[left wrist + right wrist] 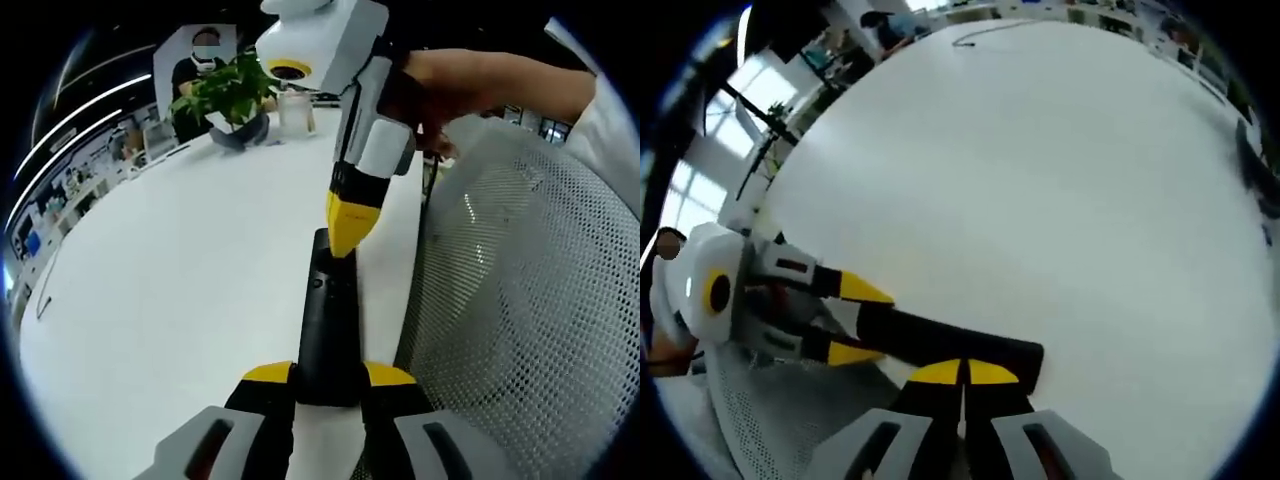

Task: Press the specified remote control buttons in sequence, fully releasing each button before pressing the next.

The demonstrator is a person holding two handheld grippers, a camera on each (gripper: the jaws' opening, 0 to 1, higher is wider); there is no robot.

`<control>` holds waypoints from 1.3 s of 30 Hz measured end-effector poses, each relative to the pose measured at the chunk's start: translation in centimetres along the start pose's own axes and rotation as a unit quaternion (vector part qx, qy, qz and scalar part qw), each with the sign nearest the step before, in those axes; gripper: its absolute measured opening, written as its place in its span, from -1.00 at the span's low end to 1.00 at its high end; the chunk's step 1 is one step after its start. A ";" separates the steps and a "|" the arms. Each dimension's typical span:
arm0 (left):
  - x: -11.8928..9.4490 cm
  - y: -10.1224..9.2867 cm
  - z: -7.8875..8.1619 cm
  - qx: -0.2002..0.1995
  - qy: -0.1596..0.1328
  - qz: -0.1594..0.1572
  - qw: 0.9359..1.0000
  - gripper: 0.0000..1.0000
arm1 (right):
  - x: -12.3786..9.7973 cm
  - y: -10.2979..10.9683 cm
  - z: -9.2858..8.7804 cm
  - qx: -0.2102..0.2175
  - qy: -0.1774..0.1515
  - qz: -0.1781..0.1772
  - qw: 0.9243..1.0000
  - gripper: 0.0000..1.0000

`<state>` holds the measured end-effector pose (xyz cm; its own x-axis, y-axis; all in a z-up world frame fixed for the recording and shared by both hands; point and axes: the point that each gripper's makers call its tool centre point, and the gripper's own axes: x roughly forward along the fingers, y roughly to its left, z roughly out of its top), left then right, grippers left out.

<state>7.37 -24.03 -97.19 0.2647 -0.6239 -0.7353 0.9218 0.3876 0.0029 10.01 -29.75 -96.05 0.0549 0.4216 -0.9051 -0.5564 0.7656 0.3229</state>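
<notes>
**Remote clamped at table edge, right tips on its top**

Nearest the lens in the left gripper view, the left gripper [329, 375] has its yellow-tipped jaws closed against both sides of the remote control [327, 320], gripping its near end. This remote is a slim, matte black bar with small, indistinct buttons on its upper face. It lies on the white table [180, 290], close to the table's right edge.

From above, the right gripper [349, 243] comes down with its yellow tips drawn together, holding nothing, touching the remote's far end.

Beside the edge stands a white mesh chair back [520, 300], perforated and curved. A smooth, glossy tabletop extends broad and open to the left. A potted plant [232, 95] sits at the far side.
</notes>
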 end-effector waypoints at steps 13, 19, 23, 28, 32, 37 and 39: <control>0.0 -0.1 -0.1 0.001 -0.002 -0.001 1.000 -0.51 | 0.5 -0.1 -0.3 -0.047 0.015 -0.029 0.998 -1.00; -0.1 -0.2 -0.2 -0.001 -0.002 0.000 1.000 -0.50 | 0.6 -0.2 -0.2 -0.046 0.007 -0.049 0.998 -1.00; -0.1 -0.2 -0.2 -0.001 -0.003 0.000 1.000 -0.50 | 0.6 -0.3 -0.2 -0.040 0.001 -0.049 0.998 -1.00; -0.1 -0.2 -0.2 0.000 -0.006 -0.002 1.000 -0.50 | 0.6 -0.3 -0.2 -0.041 0.005 -0.052 0.998 -1.00; -0.1 -0.1 -0.2 0.002 -0.005 -0.002 1.000 -0.50 | 0.6 -0.3 -0.1 -0.044 -0.001 -0.052 0.998 -1.00; -0.1 -0.1 -0.2 0.002 -0.004 -0.002 1.000 -0.51 | 0.6 -0.2 -0.1 -0.045 -0.002 -0.056 0.997 -1.00; -0.1 -0.1 -0.2 0.000 0.000 -0.002 1.000 -0.51 | 0.6 -0.2 -0.1 -0.046 0.001 -0.058 0.997 -1.00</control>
<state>7.22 -23.83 -97.27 0.2612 -0.6258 -0.7350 0.9230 0.3849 0.0003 10.11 -29.69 -96.71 0.1219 0.3318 -0.9354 -0.6195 0.7617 0.1895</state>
